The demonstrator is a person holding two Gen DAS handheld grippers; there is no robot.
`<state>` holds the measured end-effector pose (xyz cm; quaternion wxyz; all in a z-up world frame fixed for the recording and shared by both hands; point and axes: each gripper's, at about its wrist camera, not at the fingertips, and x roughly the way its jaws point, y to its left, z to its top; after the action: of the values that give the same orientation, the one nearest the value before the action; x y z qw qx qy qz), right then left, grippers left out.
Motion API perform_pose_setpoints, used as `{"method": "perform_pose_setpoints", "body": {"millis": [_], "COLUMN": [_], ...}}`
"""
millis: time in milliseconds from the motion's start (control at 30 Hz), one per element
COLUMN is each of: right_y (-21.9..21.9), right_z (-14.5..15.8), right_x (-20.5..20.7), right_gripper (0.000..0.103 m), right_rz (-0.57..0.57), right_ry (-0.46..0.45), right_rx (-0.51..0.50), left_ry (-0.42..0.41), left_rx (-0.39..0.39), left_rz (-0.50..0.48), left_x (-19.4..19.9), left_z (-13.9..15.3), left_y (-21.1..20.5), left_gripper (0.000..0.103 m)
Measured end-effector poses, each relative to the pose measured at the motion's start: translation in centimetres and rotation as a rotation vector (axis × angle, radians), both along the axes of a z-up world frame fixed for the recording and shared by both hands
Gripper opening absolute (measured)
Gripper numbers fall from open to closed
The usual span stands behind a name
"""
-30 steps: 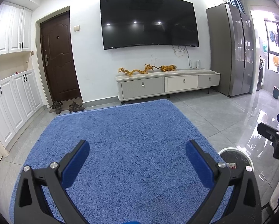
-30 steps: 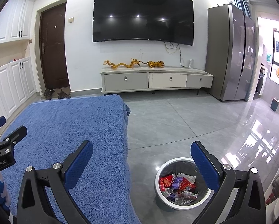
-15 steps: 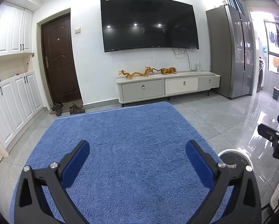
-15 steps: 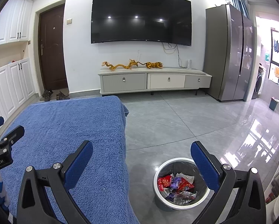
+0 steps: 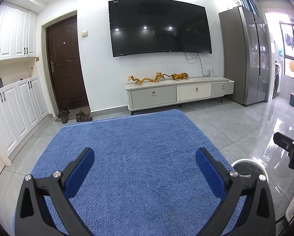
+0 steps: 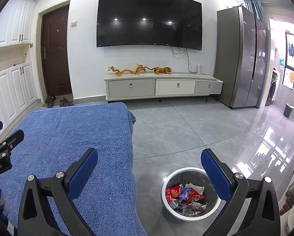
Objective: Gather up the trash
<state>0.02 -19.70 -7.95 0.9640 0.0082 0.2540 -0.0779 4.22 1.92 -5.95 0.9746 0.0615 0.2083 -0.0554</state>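
A grey trash bin with a white rim stands on the floor to the right of a blue fleece-covered surface. It holds several crumpled wrappers, red, purple and white. My right gripper is open and empty, held above the blue surface's right edge and the bin. My left gripper is open and empty over the blue surface. The bin's rim shows behind its right finger. No loose trash shows on the blue surface.
A TV cabinet with golden figurines stands under a wall TV. A grey fridge is to the right, white cabinets and a brown door with shoes to the left. A small blue bin stands far right.
Both views have tilted slightly upward. Both grippers stay open and empty; nothing was taken or let go.
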Motion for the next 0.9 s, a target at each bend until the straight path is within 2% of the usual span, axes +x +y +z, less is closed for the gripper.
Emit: {"method": "perform_pose_setpoints", "body": {"millis": [900], "right_y": [-0.4], "right_z": [1.2], "right_x": [-1.1], "right_gripper": [0.103], "right_rz": [-0.015], "right_ry": [-0.026], "right_rx": [-0.016], "left_ry": [-0.009], "left_rx": [-0.015], "left_rz": [-0.005], "left_x": [-0.9], "left_z": [1.0], "left_y": [0.4], "left_gripper": [0.103]}}
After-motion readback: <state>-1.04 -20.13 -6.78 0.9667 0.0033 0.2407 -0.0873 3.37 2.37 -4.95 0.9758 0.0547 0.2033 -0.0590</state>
